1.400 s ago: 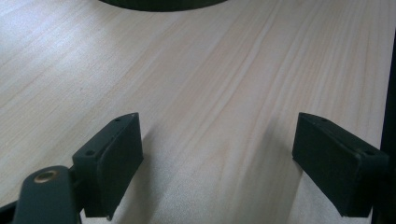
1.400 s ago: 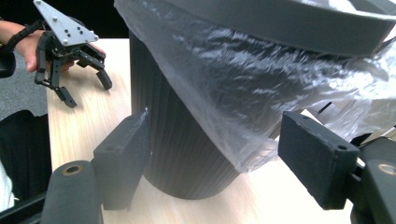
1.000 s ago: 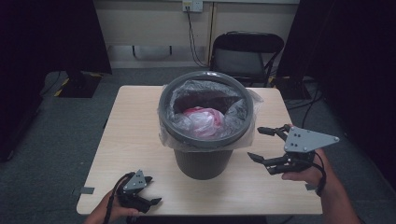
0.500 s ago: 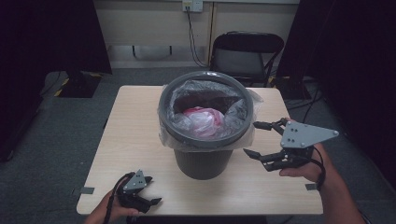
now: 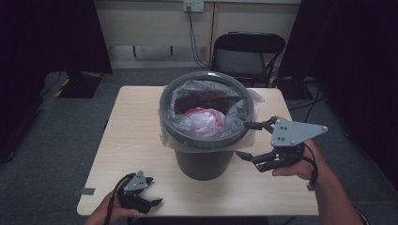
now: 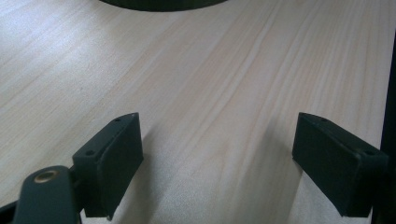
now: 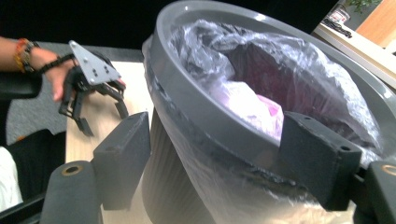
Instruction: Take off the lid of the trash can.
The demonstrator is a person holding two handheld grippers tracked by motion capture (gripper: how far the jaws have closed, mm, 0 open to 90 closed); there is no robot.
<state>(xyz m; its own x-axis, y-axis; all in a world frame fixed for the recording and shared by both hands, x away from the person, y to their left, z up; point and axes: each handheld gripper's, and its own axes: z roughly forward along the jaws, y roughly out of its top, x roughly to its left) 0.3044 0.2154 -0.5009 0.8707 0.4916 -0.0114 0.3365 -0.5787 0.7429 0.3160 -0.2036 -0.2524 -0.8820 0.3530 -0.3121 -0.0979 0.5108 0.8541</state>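
A dim room with dark curtains, grey carpet and a black folding chair (image 5: 248,52) at the top centre of the high view surrounds a pale wood-grain table (image 5: 136,126) in the middle of the frame. At its centre stands a round grey plastic bin (image 5: 204,161) with ribbed sides and a smooth thick rim, lined with a crinkled clear plastic bag (image 5: 244,101) whose edge folds over the rim; a pink-and-white bundle (image 5: 205,120) lies inside. At the right of centre, the right gripper (image 5: 246,139) has its jaws wide apart, just beside the bin's rim and the bag's overhang, holding nothing. At the lower left, the left gripper (image 5: 149,192) rests low over bare table, its jaws also apart and empty. The thin film looks slippery and easily torn: a pinch taking too little could slip off, and a hard sideways pull could tip the light bin.
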